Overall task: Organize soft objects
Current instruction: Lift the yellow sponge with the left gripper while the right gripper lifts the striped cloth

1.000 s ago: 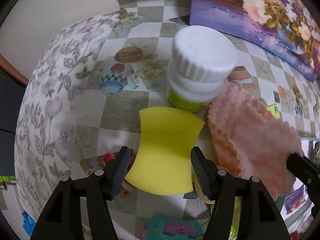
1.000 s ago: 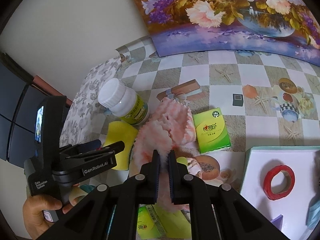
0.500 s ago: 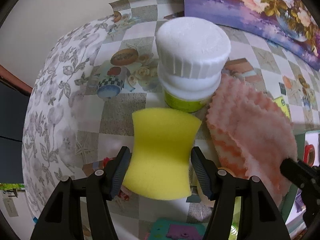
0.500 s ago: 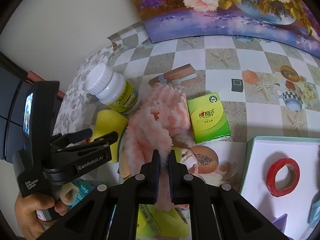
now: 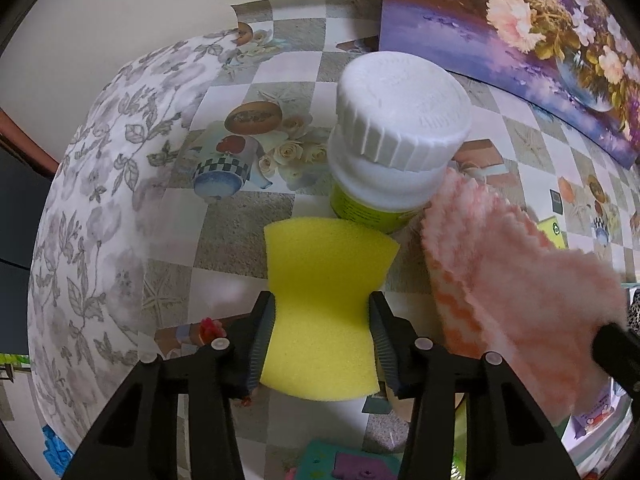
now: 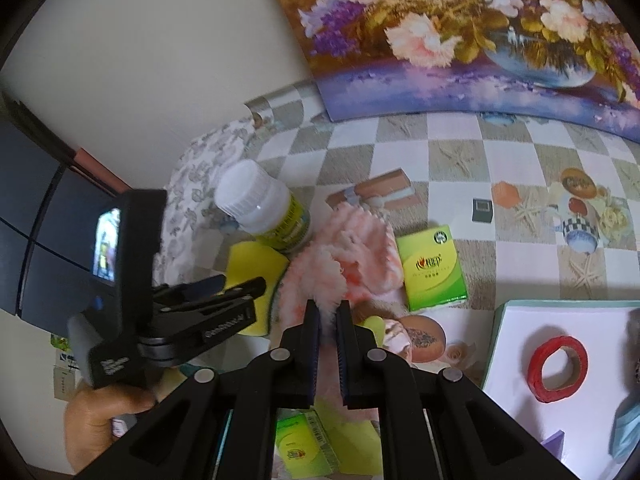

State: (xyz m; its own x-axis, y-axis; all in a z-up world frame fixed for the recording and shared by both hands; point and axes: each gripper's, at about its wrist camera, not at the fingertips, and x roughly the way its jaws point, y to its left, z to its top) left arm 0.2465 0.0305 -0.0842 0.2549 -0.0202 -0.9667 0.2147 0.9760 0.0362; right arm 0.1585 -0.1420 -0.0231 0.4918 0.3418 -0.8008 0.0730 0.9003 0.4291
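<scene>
The left gripper points steeply down at the table; its jaws have just been closing and now press both sides of the yellow sponge, pinching in its waist; the sponge lies flat on the checkered cloth, its far edge just beside the white-capped bottle. The right gripper is clamped on a corner of the pink cloth; that corner rises to the jaws while the rest of it sags onto the table between the bottle and a green box; the cloth is blurred near the jaws. A hand holds the left gripper's grip. A red tape roll lies on a white tray at the right.
</scene>
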